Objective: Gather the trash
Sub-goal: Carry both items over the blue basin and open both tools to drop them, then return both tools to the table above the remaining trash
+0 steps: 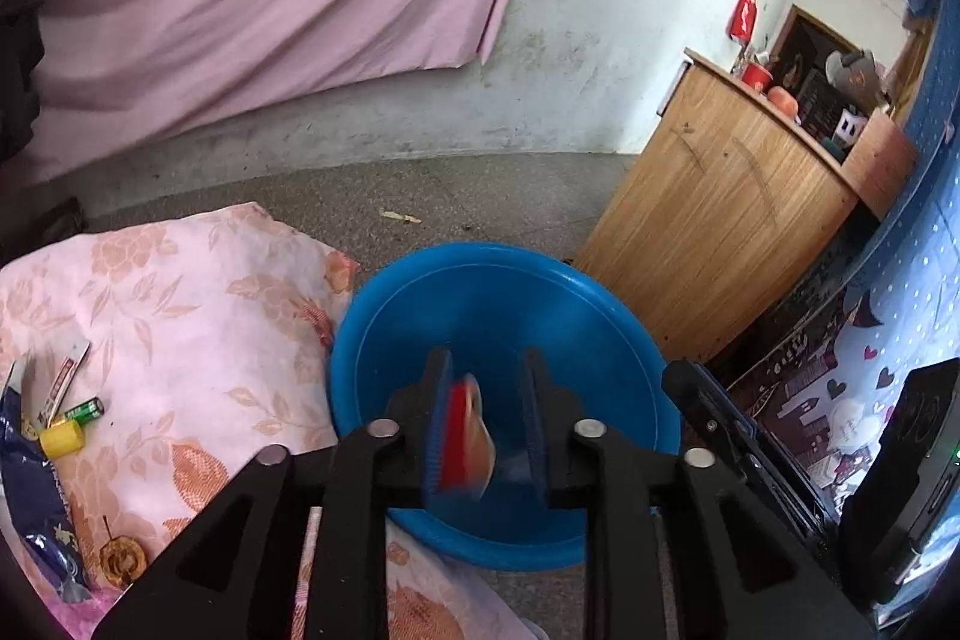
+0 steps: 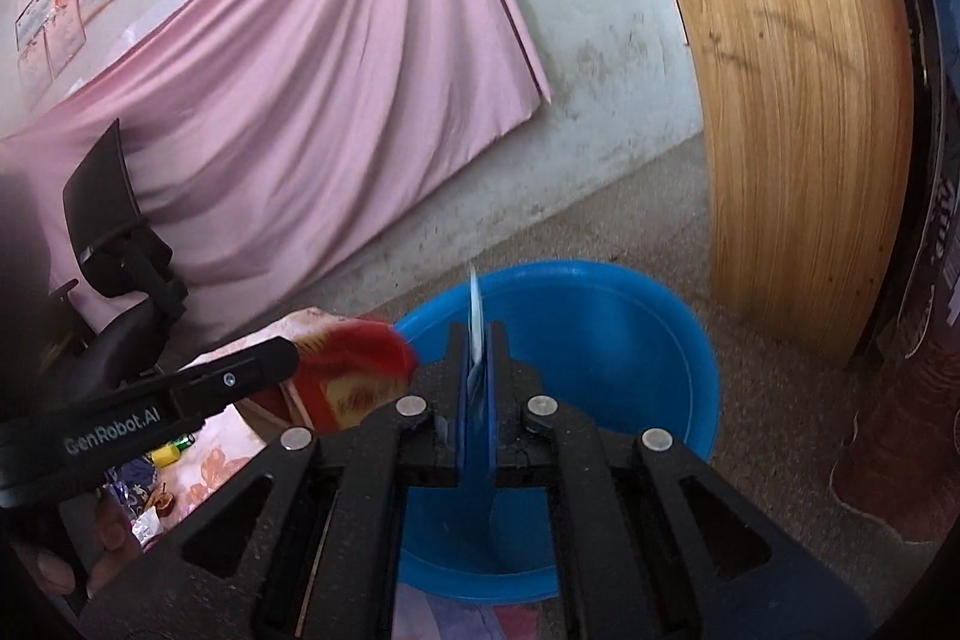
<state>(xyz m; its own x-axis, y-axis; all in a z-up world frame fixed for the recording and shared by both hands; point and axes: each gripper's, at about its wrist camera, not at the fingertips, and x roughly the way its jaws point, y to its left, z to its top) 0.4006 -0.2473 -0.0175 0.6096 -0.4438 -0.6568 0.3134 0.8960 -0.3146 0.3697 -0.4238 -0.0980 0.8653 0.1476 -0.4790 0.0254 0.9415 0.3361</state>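
Note:
A blue plastic basin (image 1: 540, 292) stands on the floor beside the bed. My left gripper (image 1: 486, 361) hangs over it with its jaws apart. A blurred red and orange wrapper (image 1: 465, 436) lies against the left pad, clear of the right pad. In the right wrist view the same wrapper (image 2: 354, 370) shows beyond a left gripper finger (image 2: 240, 376). My right gripper (image 2: 478, 331) is also above the basin (image 2: 648, 328), shut on a thin white and blue flat wrapper (image 2: 474, 304) that sticks up between the pads.
The pink floral bedcover (image 1: 180, 310) carries more litter: a yellow cap (image 1: 60, 439), a green battery (image 1: 84, 409), a dark blue foil bag (image 1: 36, 490) and a dried round slice (image 1: 123, 559). A wooden cabinet (image 1: 720, 220) stands right of the basin. A scrap (image 1: 401, 216) lies on the floor.

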